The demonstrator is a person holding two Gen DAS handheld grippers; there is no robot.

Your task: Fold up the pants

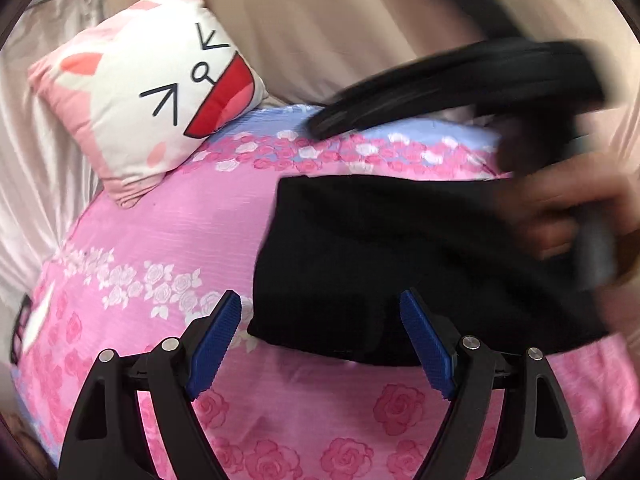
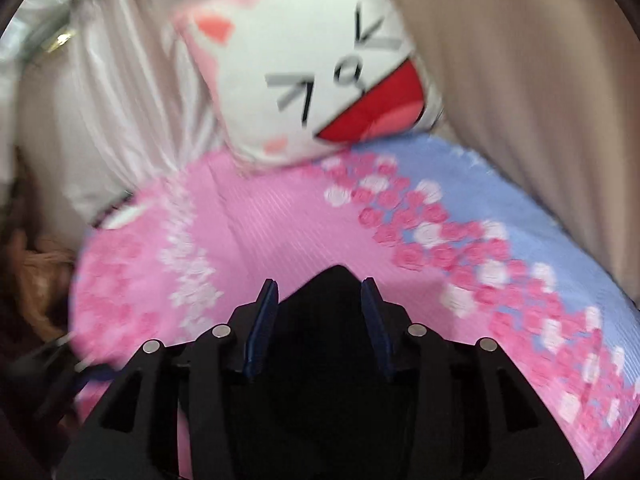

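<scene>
The black pants (image 1: pixel 400 256) lie bunched on the pink rose-print bedspread (image 1: pixel 168 240), just ahead of the left gripper (image 1: pixel 320 344), whose blue pads (image 1: pixel 214 344) stand wide apart and grasp nothing. The right gripper (image 2: pixel 320 320) has dark cloth between its half-parted fingers; whether they pinch it I cannot tell. Beyond both, a cartoon-cat pillow (image 1: pixel 160 92) leans against beige curtains (image 1: pixel 340 40).

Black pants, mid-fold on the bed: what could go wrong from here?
1. The black pants lie folded, with the left gripper open and off the cloth; nothing pins the near edge, so a tug might undo the fold.
2. Dark cloth sits between the right gripper jaws; whether they press it is unclear, so it may slip.
3. Both views are blurred, so placement may be off.
</scene>
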